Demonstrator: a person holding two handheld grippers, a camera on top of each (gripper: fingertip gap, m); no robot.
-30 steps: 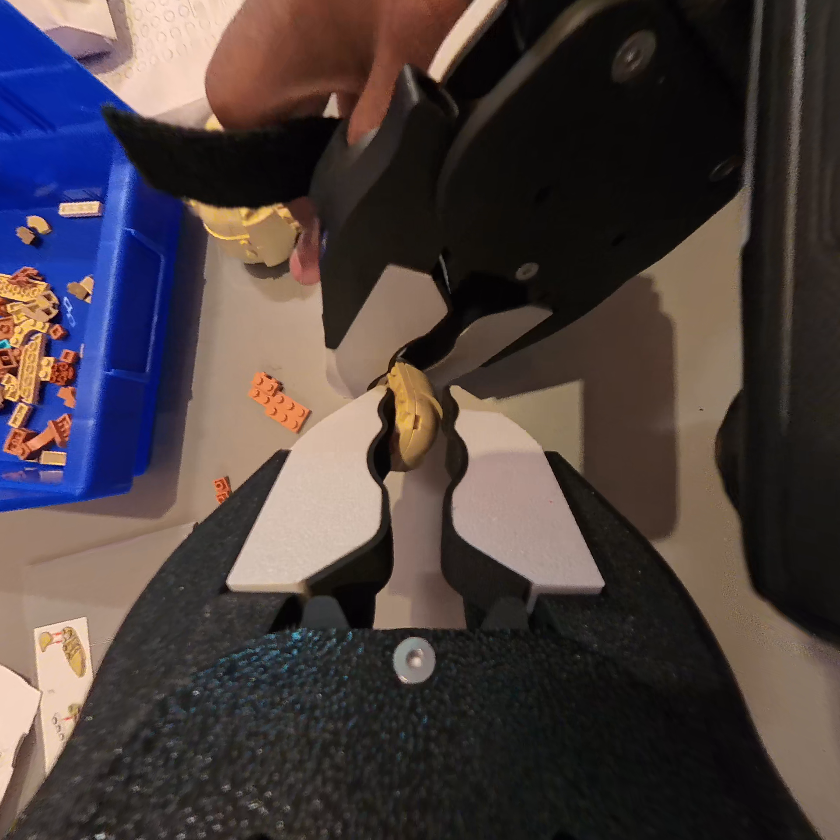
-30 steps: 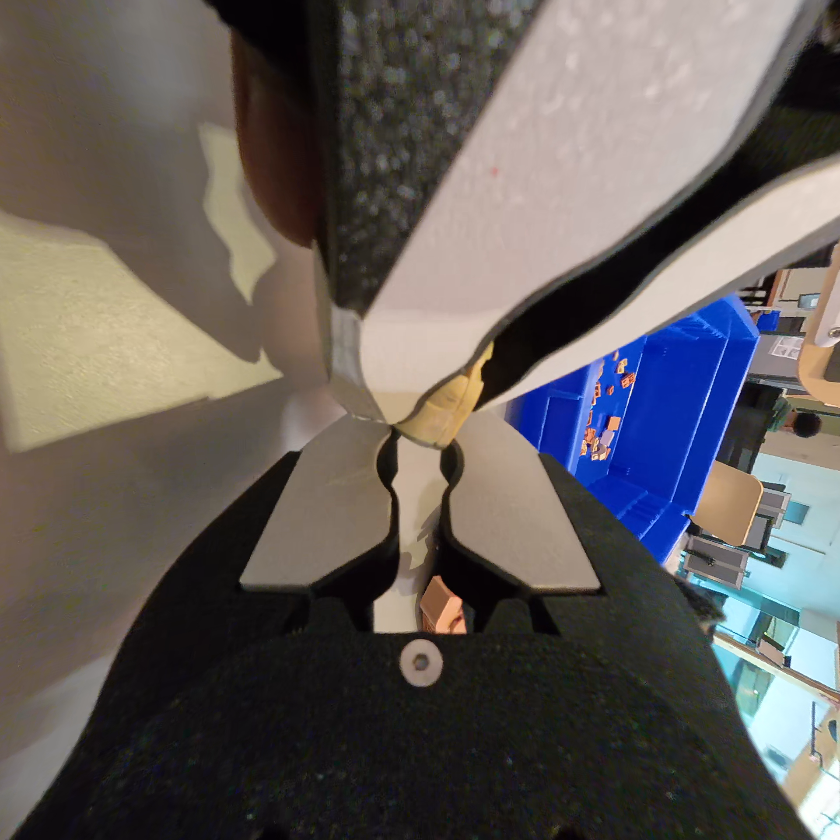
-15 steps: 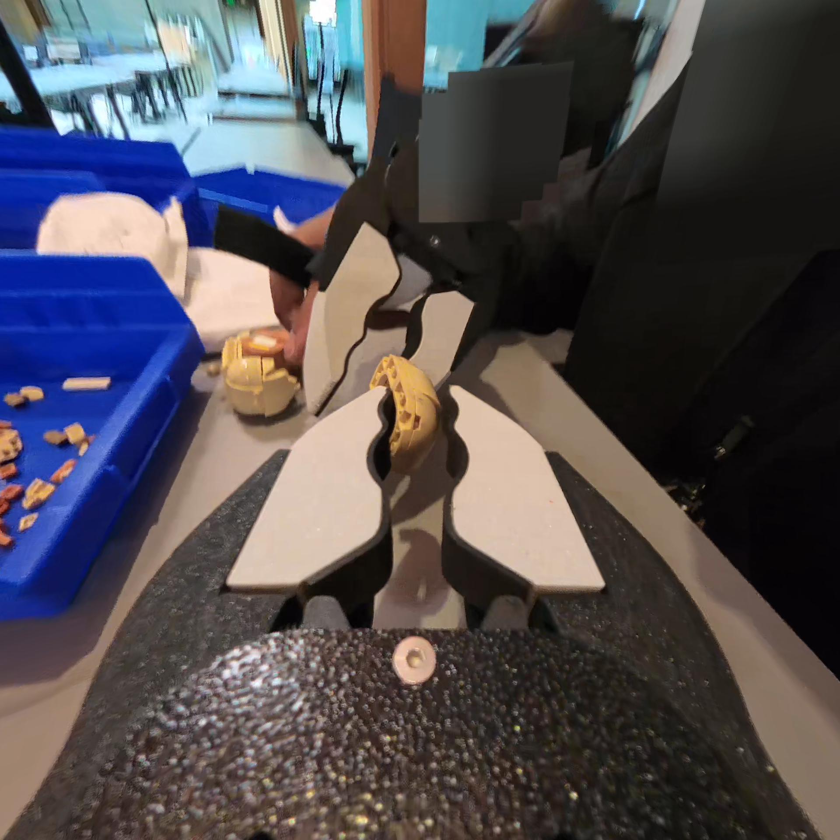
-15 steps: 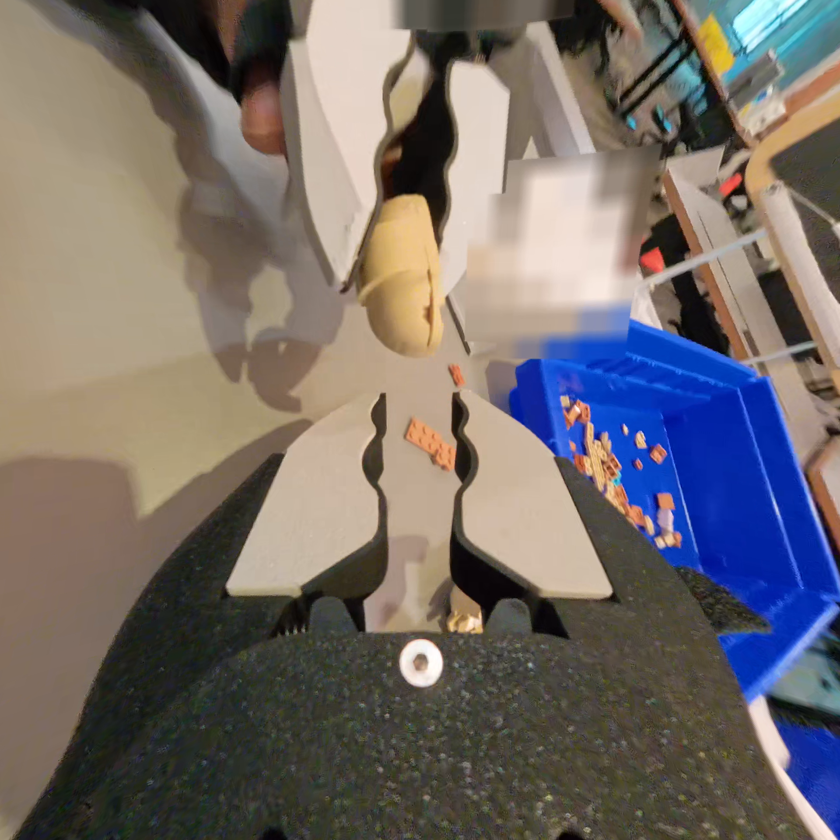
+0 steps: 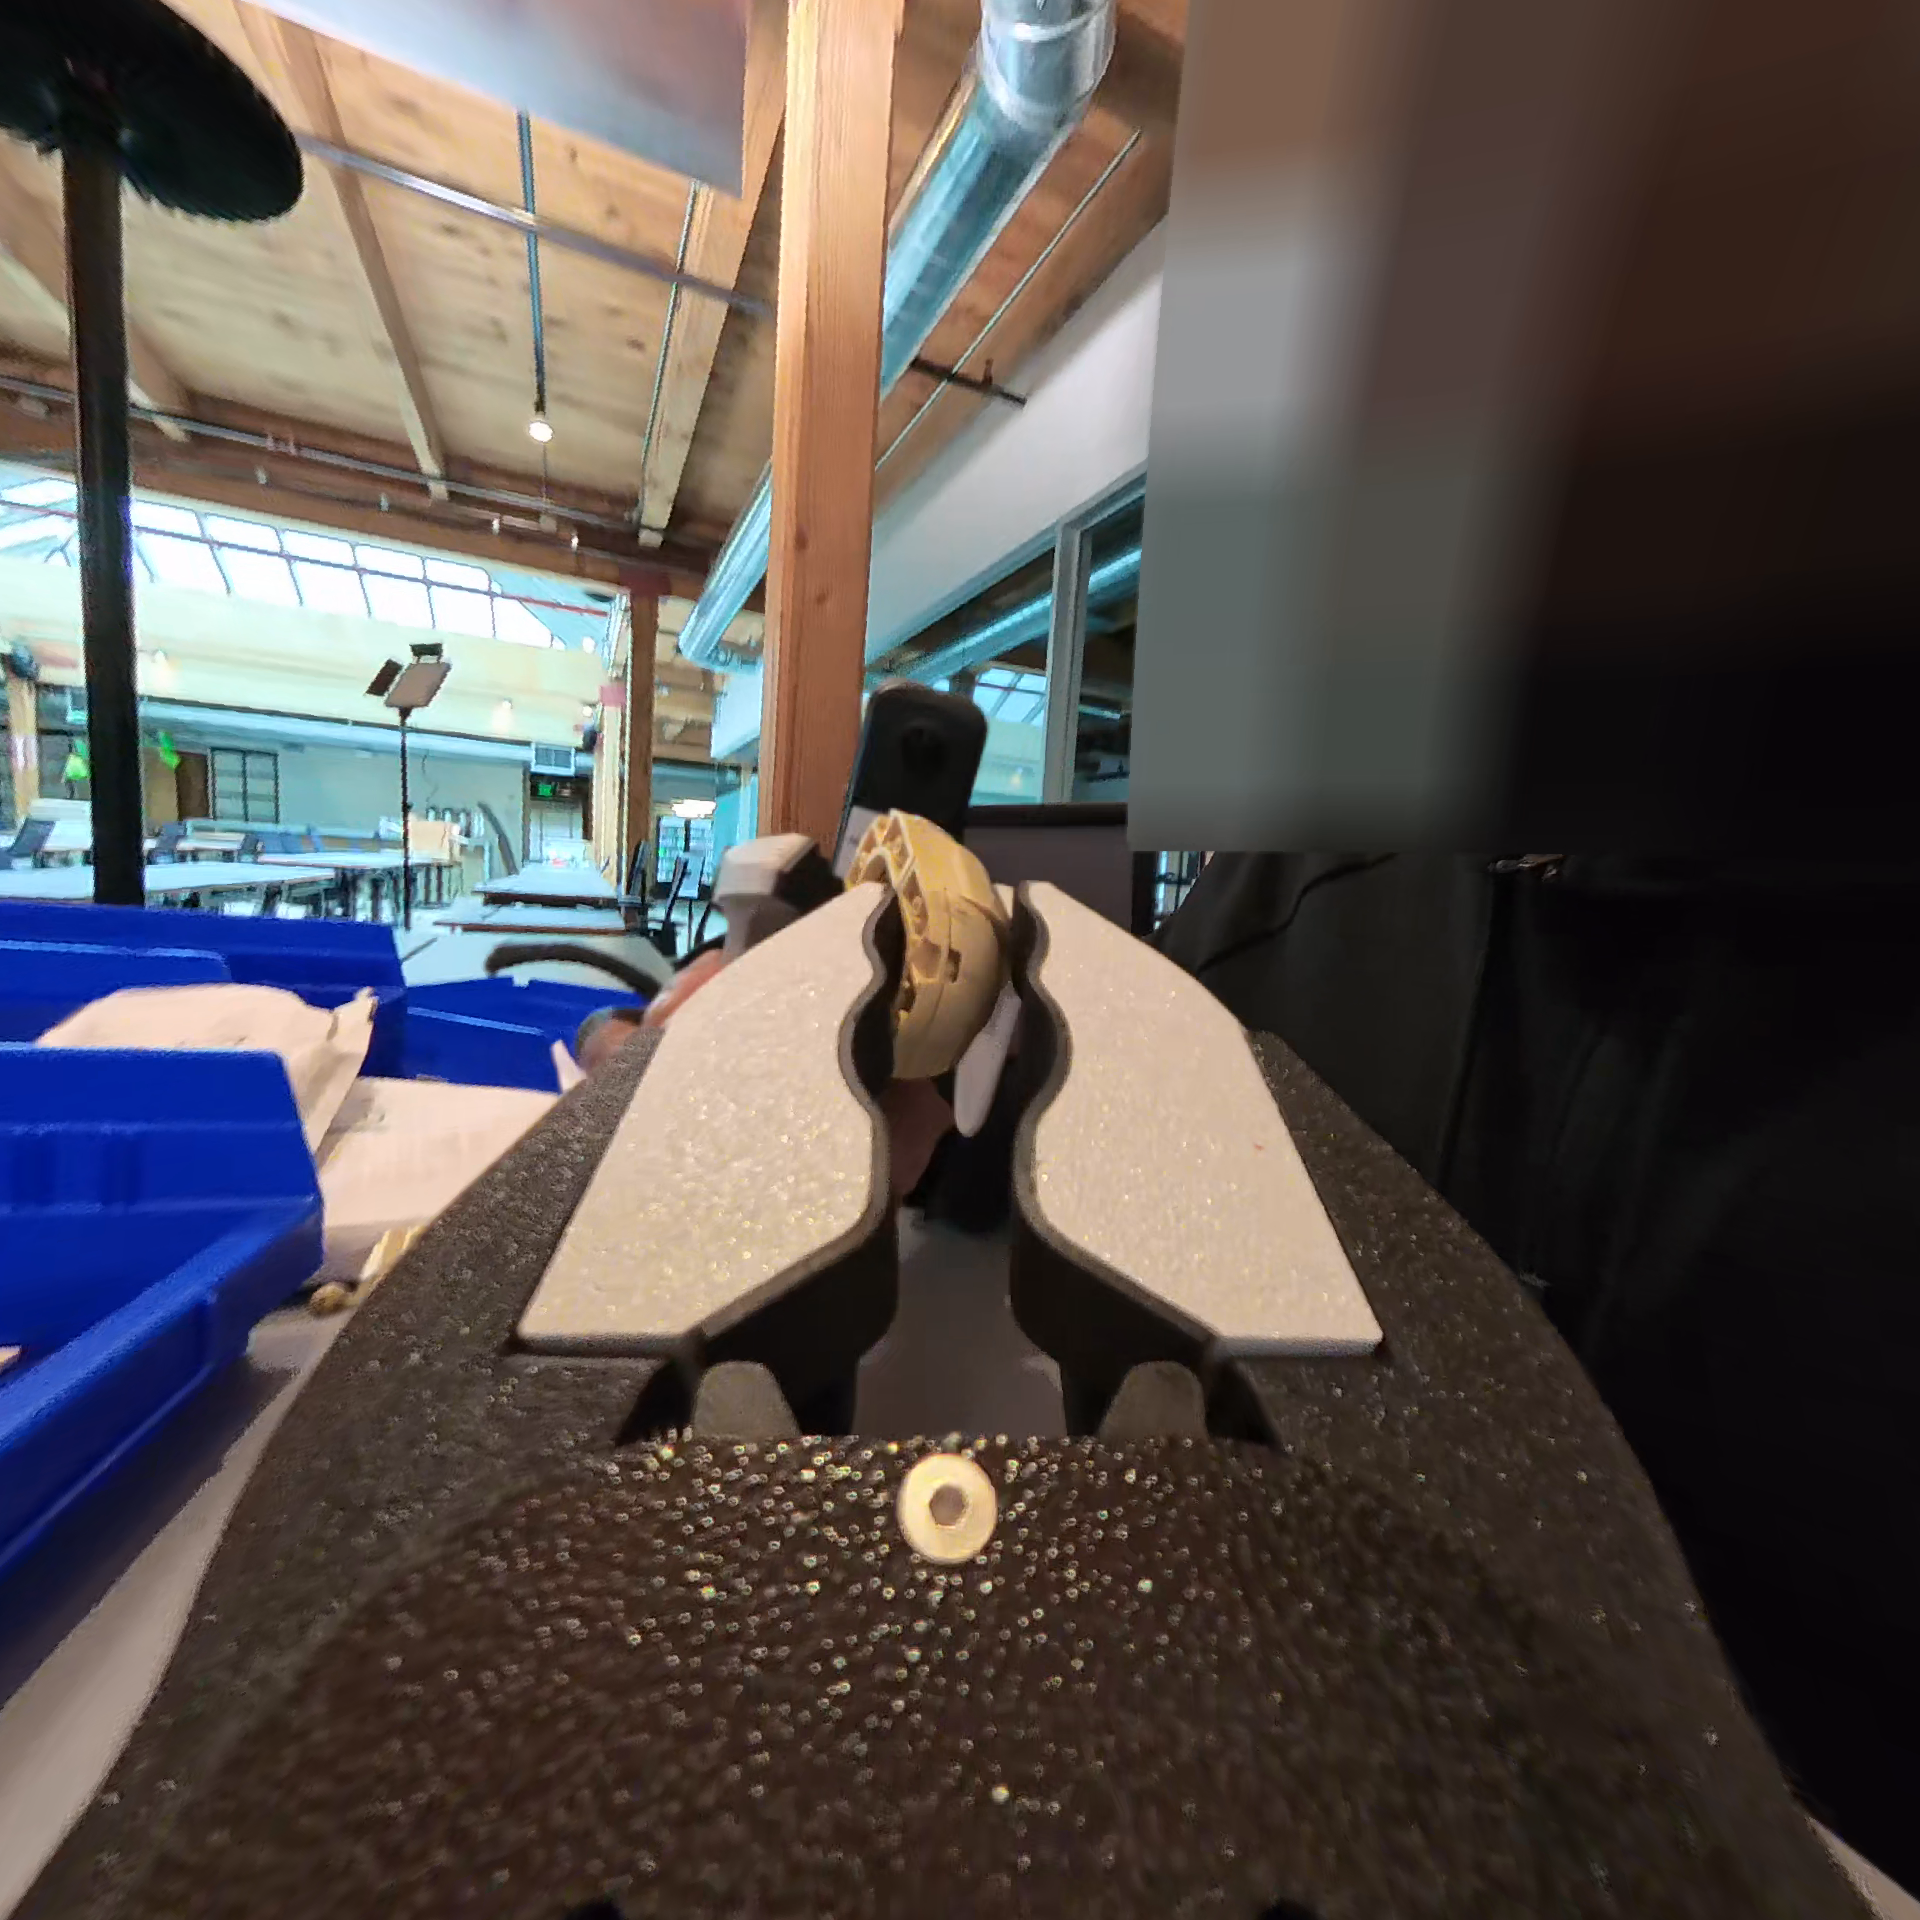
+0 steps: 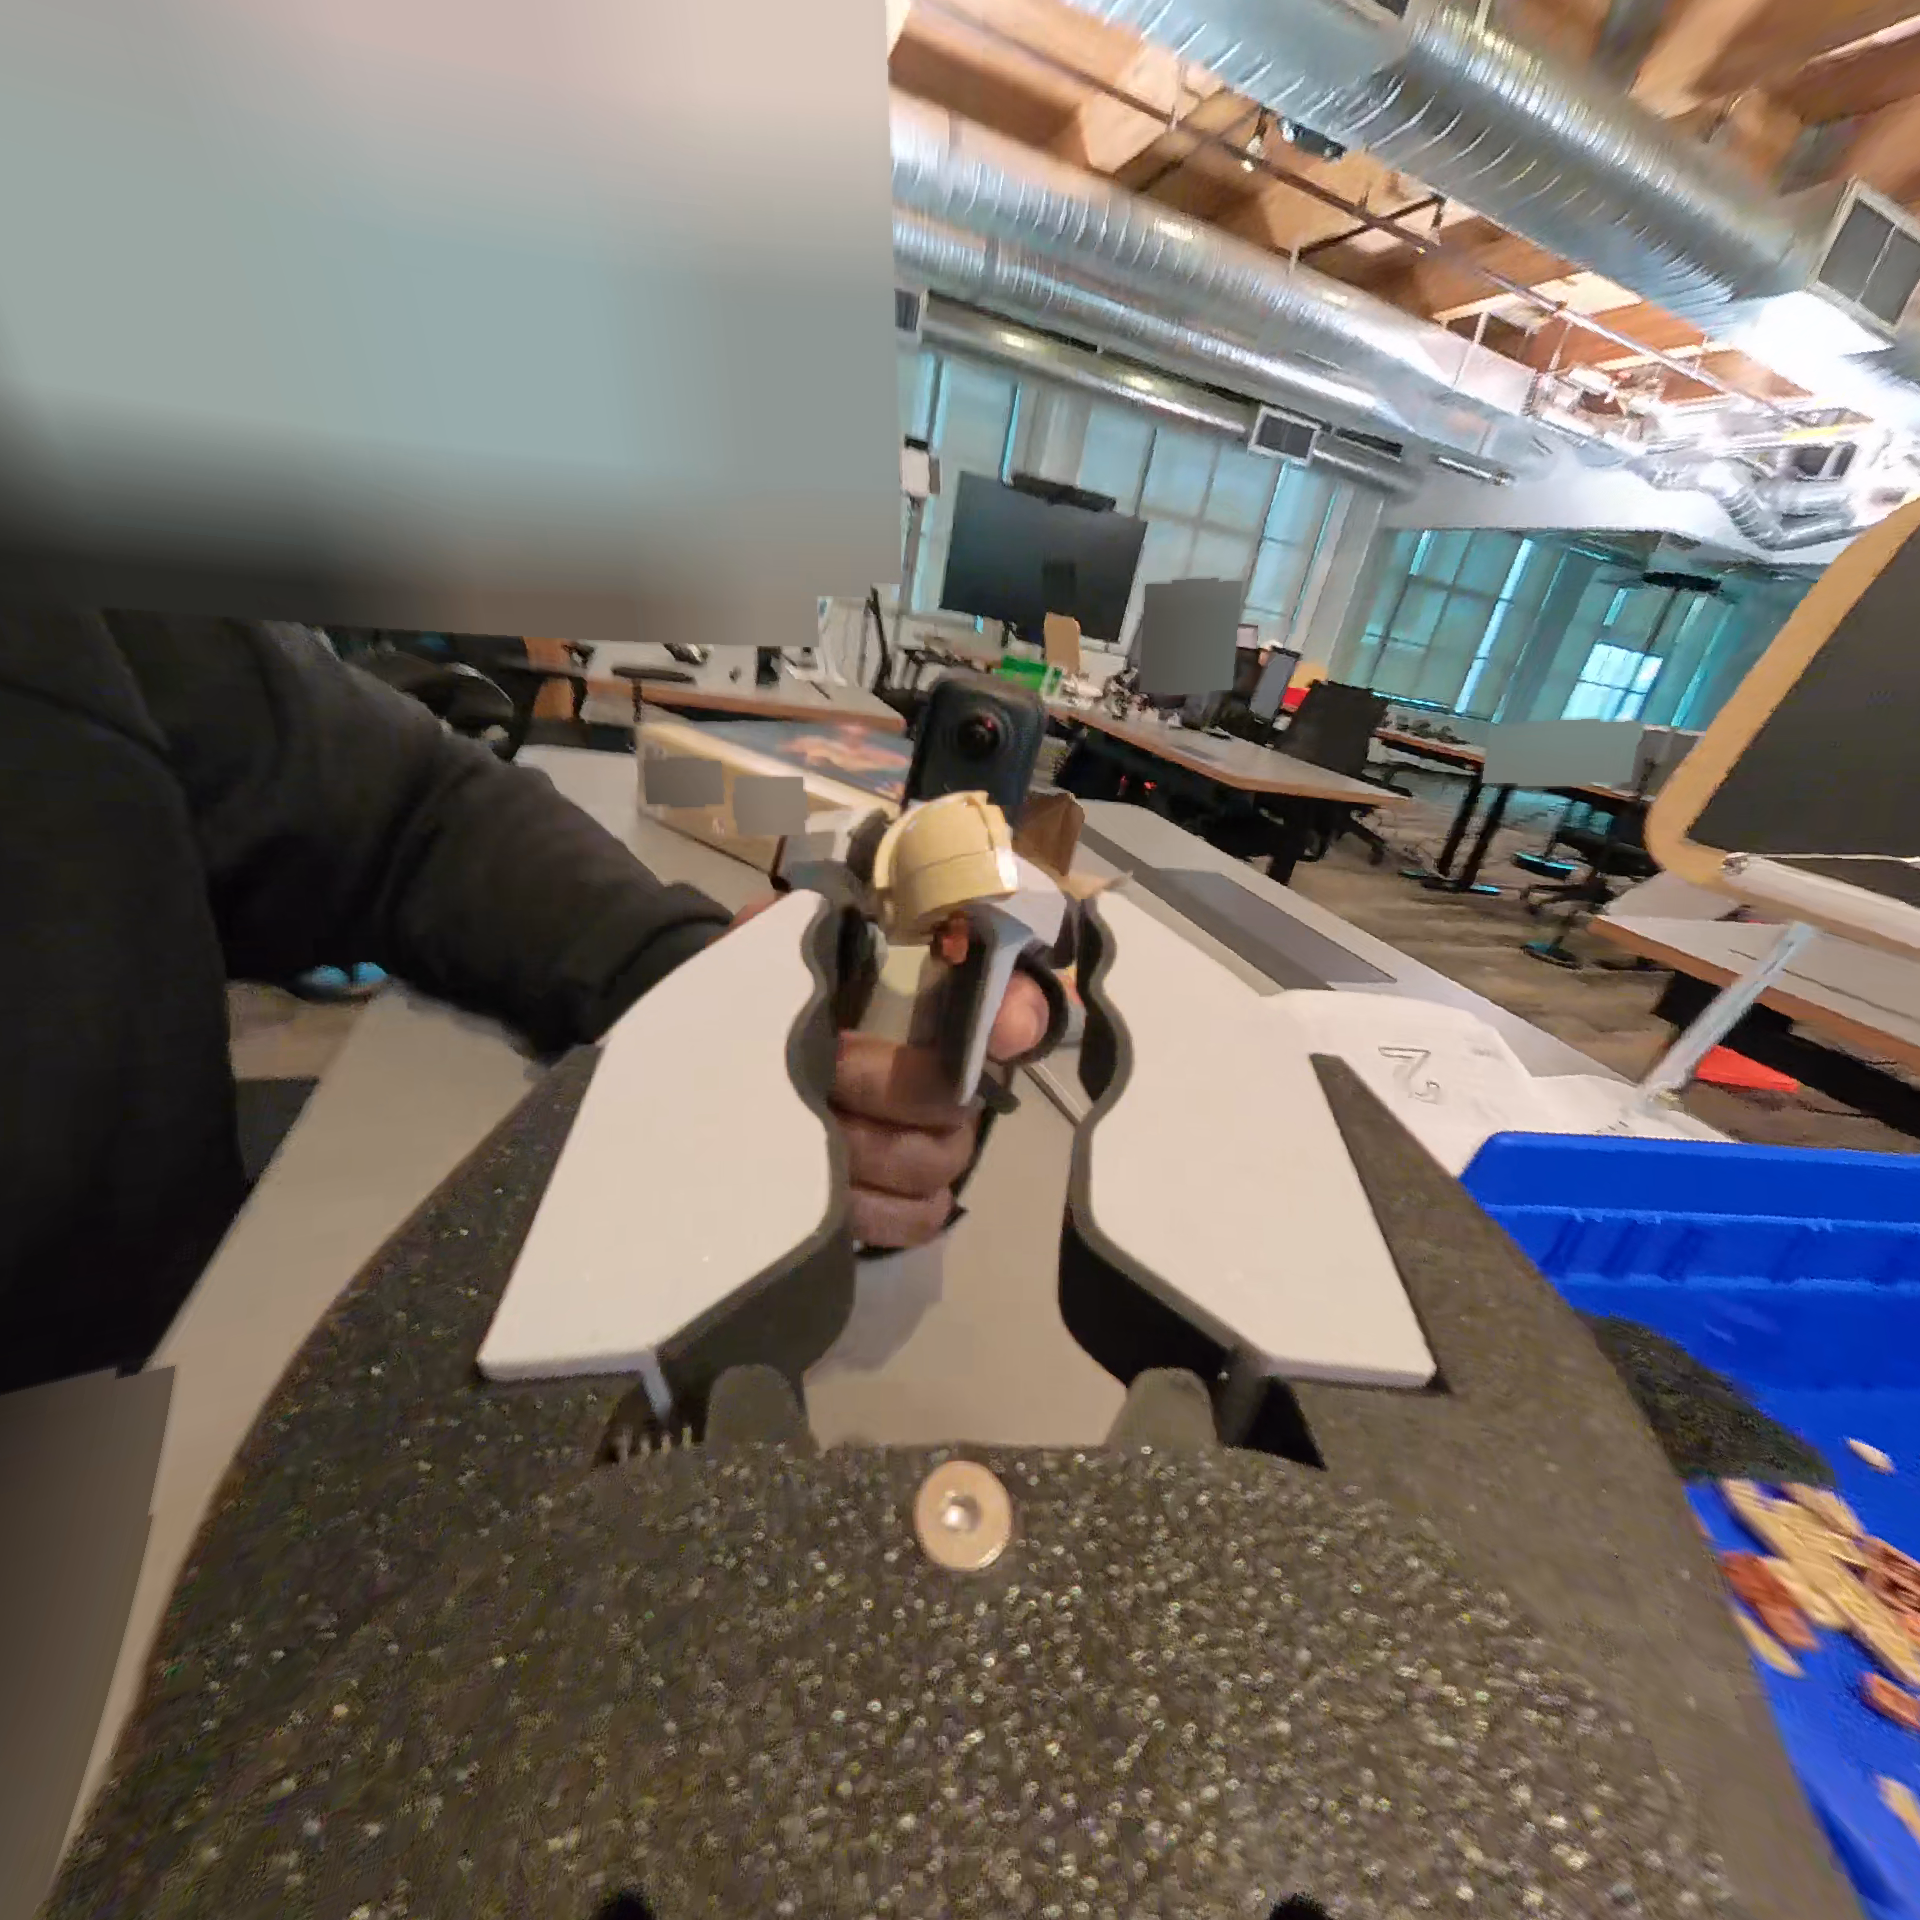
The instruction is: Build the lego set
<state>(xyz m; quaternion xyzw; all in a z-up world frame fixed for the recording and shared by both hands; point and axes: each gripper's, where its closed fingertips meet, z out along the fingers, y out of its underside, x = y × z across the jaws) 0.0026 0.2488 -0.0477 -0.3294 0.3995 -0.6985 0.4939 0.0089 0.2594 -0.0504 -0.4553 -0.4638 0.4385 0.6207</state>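
Right now my left gripper (image 5: 951, 935) is clamped on the tan piece (image 5: 935, 966), a curved assembly of lego pinched between the tips of its fingers (image 5: 748, 1122) and held up off the table (image 6: 343, 1132), level with the room behind. From the right wrist view the same piece (image 6: 940, 868) shows as a rounded tan shell with a small brown part tucked under it, sitting at the top of the left gripper with my hand (image 6: 904, 1132) wrapped round the handle below.

My right gripper (image 6: 940, 966) carries nothing; its fingers (image 6: 675, 1164) stand apart with a plain gap between them, and it faces the piece from just beside it.

Loose bricks lie in the blue bin (image 6: 1704, 1236) at the table's right edge as that view has it. The left wrist view shows more blue bins (image 5: 145, 1153), a white bag (image 5: 218, 1029) lying over them.

I take this as a pause to inspect or re-aim the sub-assembly between steps. Next, as I judge it, the right gripper must either fetch a brick from the bin or close on the shell's free end to press parts home. That calls for a steady left hold, since a rounded shell pinched at the tips could twist or slip.
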